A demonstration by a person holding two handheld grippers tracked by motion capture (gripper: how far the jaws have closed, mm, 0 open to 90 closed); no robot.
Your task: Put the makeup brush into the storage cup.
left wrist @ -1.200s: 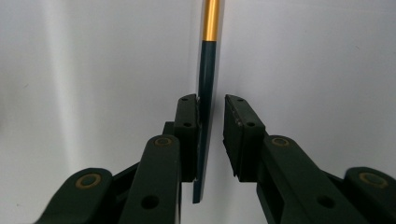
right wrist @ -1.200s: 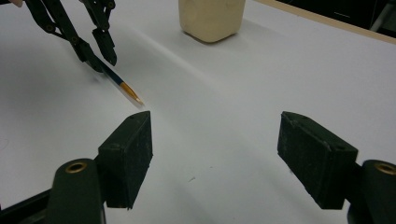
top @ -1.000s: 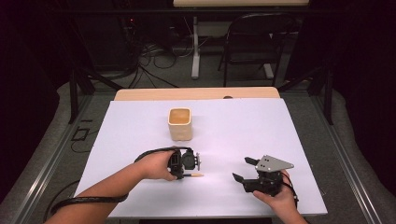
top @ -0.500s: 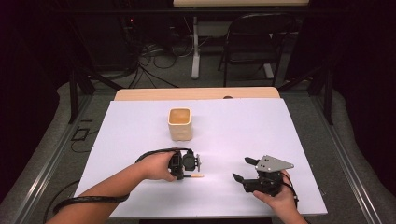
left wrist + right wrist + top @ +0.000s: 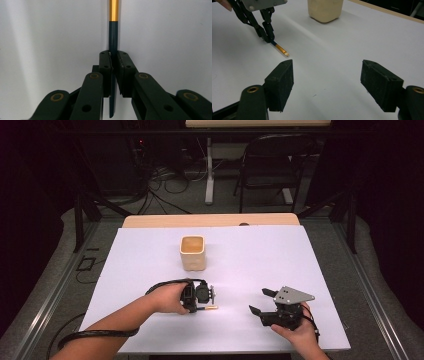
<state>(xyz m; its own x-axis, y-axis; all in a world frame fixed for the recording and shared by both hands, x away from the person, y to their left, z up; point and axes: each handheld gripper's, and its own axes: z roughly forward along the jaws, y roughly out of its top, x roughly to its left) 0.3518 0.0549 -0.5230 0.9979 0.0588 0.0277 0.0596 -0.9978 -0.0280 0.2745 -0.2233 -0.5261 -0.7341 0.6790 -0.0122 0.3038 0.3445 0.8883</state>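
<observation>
Left gripper (image 5: pixel 210 296): jaws just closed on a slim dark-blue, gold-banded stick, perhaps a paintbrush (image 5: pixel 113 35), pinned low on the white table (image 5: pixel 310 270), likely for lifting; the clamp itself is shown in the left gripper view; cream cup (image 5: pixel 193 253) is stood beyond; right gripper (image 5: pixel 261 301): held wide apart, nothing gripped, rested nearby.

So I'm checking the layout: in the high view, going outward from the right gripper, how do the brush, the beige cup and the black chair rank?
1. Brush, to its left, clamped in the left gripper.
2. Beige cup, farther up the table.
3. Black chair, beyond the table's far edge.
</observation>
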